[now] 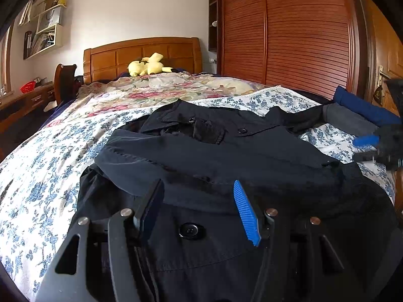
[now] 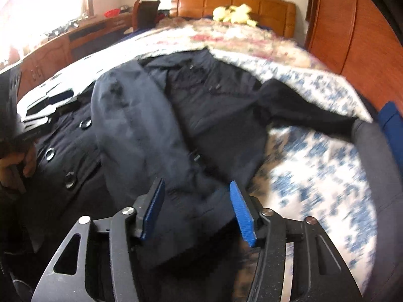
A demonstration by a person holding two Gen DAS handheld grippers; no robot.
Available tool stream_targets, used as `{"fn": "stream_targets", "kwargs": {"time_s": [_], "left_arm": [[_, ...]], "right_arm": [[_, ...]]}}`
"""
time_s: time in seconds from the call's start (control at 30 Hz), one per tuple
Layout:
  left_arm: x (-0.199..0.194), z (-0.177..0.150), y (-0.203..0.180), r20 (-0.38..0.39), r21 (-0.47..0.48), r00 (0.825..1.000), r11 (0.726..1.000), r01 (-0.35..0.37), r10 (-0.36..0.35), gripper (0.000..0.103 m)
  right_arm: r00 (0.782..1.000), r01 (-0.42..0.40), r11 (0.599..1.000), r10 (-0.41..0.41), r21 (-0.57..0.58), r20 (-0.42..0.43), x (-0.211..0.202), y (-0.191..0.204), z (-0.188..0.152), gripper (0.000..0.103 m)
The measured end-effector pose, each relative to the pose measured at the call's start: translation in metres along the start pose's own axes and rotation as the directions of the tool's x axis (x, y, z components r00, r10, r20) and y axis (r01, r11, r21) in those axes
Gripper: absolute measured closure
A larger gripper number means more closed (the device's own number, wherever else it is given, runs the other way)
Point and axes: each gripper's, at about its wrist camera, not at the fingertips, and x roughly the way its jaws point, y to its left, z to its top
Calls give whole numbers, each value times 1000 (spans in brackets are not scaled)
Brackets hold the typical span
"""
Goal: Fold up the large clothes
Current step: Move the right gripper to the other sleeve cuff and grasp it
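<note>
Dark coat (image 1: 226, 156) is lying spread across the foot end of the bed (image 1: 50, 176), collar toward the headboard (image 1: 141, 55), front buttons facing up. One sleeve (image 2: 141, 130) is lying folded over the body, likely so the coat narrows before the lengthwise fold. The other sleeve (image 2: 302, 110) is stretching out toward the wardrobe-side edge of the bed, not yet folded in.

Left gripper (image 1: 199, 209) is hovering over the hem near the foot edge, jaws released, nothing pinched; a coat button (image 1: 191, 230) is showing between them. It is probably parked there to keep that side flat.

Right gripper (image 2: 196, 209) is sitting over the folded sleeve's cuff end, jaws parted, cloth below but not gripped; looks like a release after laying the sleeve down. That view is blurring.

Grey garment (image 1: 352, 120) and blue one (image 1: 362, 105) are lying at the wardrobe-side edge. Yellow plush (image 1: 148, 65) is sitting by the headboard.
</note>
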Motion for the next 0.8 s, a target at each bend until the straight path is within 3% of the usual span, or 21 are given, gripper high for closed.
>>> {"fn": "stream_targets", "kwargs": {"time_s": [0.23, 0.7, 0.8], "left_arm": [[1, 0, -1, -5, 3, 1000, 1000, 1, -1, 46], [3, -2, 0, -13, -8, 1000, 1000, 10, -10, 46], [4, -3, 1, -14, -9, 1000, 1000, 11, -11, 46]], "right_arm": [[995, 93, 995, -94, 26, 30, -5, -44, 28, 39], [981, 192, 968, -191, 161, -18, 51, -134, 58, 38], [981, 195, 964, -193, 183, -30, 63, -149, 62, 30]]}}
